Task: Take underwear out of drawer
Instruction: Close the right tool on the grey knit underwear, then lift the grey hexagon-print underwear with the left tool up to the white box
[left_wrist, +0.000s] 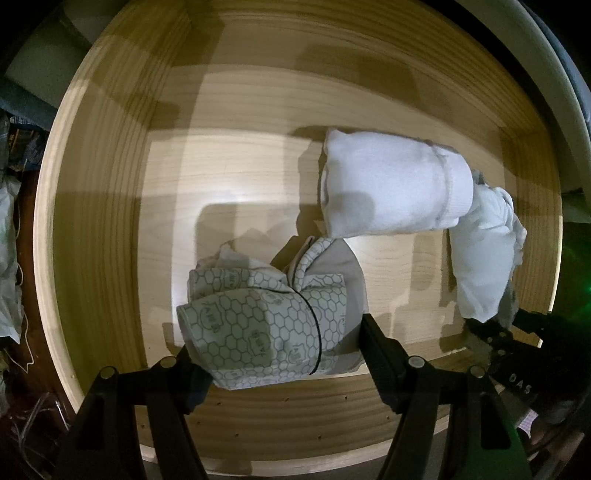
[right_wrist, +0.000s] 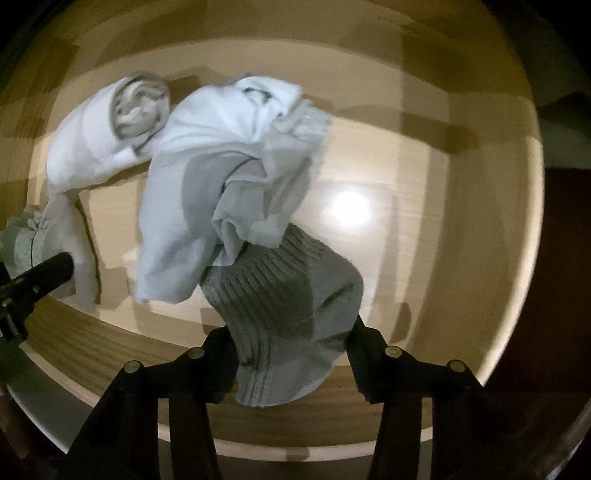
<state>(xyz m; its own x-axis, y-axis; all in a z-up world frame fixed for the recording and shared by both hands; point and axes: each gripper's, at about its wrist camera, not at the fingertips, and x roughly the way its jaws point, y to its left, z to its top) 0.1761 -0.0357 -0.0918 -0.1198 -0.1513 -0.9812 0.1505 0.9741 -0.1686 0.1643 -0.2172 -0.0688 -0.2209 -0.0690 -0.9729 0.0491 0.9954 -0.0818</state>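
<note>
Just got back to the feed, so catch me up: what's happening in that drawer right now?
A person is working both handheld grippers down inside the light wooden drawer. The left gripper is clamped on a rolled hexagon-patterned white garment. The right gripper has a grey ribbed knit piece between its fingers, with a crumpled white cloth attached above it. A white rolled bundle lies untouched on the drawer floor.
</note>
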